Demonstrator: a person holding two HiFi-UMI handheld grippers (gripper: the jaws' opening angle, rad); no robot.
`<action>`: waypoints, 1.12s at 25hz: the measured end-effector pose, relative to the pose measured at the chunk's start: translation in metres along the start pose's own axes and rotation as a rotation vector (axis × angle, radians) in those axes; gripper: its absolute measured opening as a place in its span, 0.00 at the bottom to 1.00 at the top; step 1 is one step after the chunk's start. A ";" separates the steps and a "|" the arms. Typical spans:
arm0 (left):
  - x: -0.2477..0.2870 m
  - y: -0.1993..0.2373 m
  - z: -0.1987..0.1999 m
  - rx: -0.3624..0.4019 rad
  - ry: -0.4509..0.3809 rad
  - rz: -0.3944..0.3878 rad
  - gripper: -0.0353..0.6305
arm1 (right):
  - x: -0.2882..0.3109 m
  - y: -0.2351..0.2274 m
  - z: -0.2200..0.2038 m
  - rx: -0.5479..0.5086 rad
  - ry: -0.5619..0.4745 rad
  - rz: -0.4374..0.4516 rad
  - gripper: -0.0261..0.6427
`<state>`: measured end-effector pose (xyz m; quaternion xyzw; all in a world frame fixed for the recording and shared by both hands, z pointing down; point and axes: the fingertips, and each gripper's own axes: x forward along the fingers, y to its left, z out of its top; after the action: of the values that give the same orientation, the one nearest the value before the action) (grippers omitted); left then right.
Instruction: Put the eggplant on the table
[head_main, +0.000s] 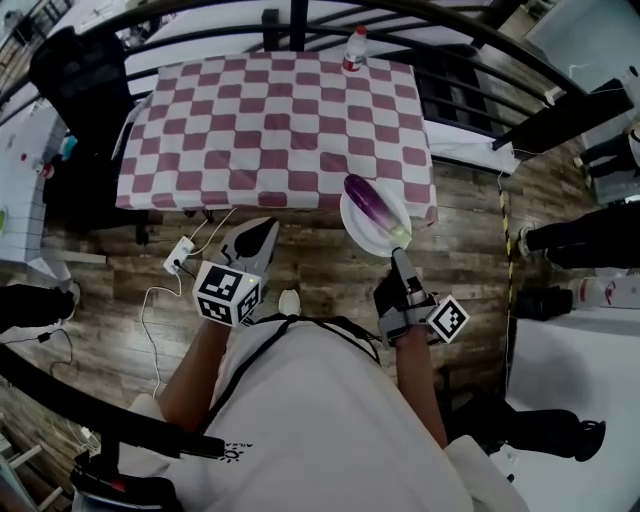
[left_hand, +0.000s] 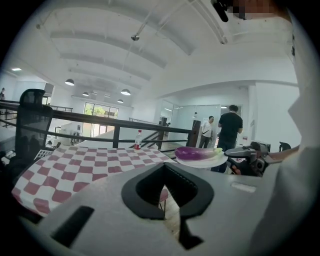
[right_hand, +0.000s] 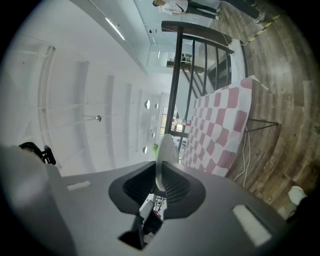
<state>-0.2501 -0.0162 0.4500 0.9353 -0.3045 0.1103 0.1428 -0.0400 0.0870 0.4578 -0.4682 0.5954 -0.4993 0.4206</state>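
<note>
Purple eggplant (head_main: 372, 207), one, green stem end toward the person; lay lengthwise on a white plate (head_main: 357, 236). Plate was held in the air at the near right corner of the table (head_main: 270, 120), partly over the wooden floor (head_main: 320, 270); eggplant not yet on the table. Right gripper (head_main: 398, 256): jaws clamped on the plate's near rim, rim edge-on between the pads. Left gripper (head_main: 271, 228): jaws closed together, nothing between them, held short of the table's near edge. Table: covered in a red-and-white checked cloth. White bottle (head_main: 354, 50), red cap, stood upright at the far edge.
</note>
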 end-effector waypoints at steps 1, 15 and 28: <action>0.001 0.005 0.002 0.004 0.001 -0.005 0.06 | 0.004 0.001 0.000 -0.002 -0.008 0.000 0.11; 0.023 0.025 -0.001 0.001 0.032 -0.077 0.06 | 0.021 0.006 -0.001 -0.022 -0.060 -0.023 0.11; 0.065 0.014 0.007 0.009 0.053 -0.105 0.06 | 0.039 -0.002 0.034 -0.005 -0.079 -0.008 0.11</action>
<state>-0.2061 -0.0640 0.4656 0.9473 -0.2507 0.1288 0.1521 -0.0145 0.0418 0.4538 -0.4911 0.5775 -0.4807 0.4408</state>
